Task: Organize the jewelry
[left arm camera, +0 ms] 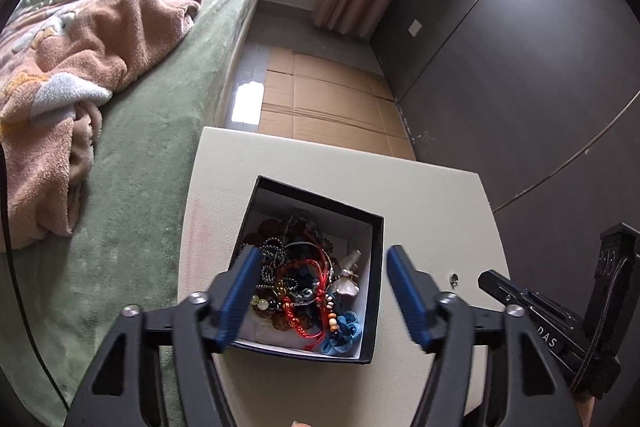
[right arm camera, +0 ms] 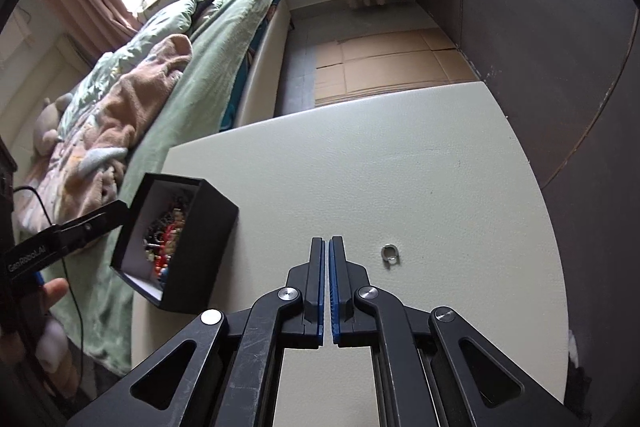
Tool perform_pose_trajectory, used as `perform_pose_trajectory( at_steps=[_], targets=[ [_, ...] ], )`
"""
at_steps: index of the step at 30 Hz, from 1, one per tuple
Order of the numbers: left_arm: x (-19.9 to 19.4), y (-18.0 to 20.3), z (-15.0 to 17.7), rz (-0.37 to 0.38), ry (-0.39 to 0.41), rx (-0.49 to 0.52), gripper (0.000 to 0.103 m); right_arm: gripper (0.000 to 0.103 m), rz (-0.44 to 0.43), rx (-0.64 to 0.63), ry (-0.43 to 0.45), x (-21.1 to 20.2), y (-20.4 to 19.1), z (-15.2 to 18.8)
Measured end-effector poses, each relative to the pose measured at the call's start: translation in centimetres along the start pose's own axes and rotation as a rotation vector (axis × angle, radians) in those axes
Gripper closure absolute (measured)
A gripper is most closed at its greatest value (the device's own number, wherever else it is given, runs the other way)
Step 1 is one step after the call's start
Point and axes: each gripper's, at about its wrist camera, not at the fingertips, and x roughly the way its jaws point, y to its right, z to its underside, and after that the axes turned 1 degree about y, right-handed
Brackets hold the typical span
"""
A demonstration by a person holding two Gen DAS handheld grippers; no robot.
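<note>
1 piece only lies outside the box: a small silver ring (right arm camera: 390,252) on the bare white table (right arm camera: 400,167), just right of the right gripper (right arm camera: 326,247). Everything else is a tangle of beads, red cord, blue knots and chains (left arm camera: 304,291) heaped in the open black box (left arm camera: 374,291) near the table's left edge, beside the bed (left arm camera: 152,131). Judging from that, the sorting has barely begun; nearly the whole heap remains to be pulled out and laid in order.

The left gripper (left arm camera: 320,259) hovers over the box with its jaws spread wide, nothing between the pads, apparently lined up to dip in for another piece. The right gripper's blue pads are pressed together and empty, above the tabletop near the ring. 1 risk I see: the pieces look knotted, so 1 pull may drag several out.
</note>
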Motion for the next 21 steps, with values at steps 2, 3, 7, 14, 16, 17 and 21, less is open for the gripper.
perform_pose_trajectory(
  at_steps=[2, 3, 7, 14, 16, 17, 21],
  targets=[
    [-0.8, -0.2, -0.3, -0.004, 0.028, -0.001, 0.029, 0.099, -0.039, -0.002, 0.014, -0.3, -0.7, -0.1],
    [-1.1, -0.2, -0.5, -0.005, 0.034, 0.0, 0.029, 0.099, -0.057, -0.005, 0.02, -0.3, -1.1, -0.2],
    [-1.7, -1.0, -0.8, 0.005, 0.041, -0.024, 0.029, 0.099, -0.137, -0.006, 0.046, -0.3, -2.7, -0.4],
    [-2.6, -1.9, -1.3, 0.006, 0.058, -0.037, 0.029, 0.099, -0.257, 0.002, 0.05, 0.2, -5.1, -0.4],
    [-3.0, -2.3, -1.5, 0.01, 0.065, -0.044, 0.029, 0.099, -0.279, 0.004, 0.043, 0.6, -5.8, -0.2],
    [-3.2, -2.6, -1.6, 0.014, 0.068, -0.05, 0.029, 0.099, -0.29, 0.005, 0.041, 0.8, -6.1, -0.1],
    [-4.1, -3.8, -1.9, 0.015, 0.085, -0.08, 0.029, 0.099, -0.336, 0.003, 0.046, 1.3, -7.6, 0.1]
  ],
)
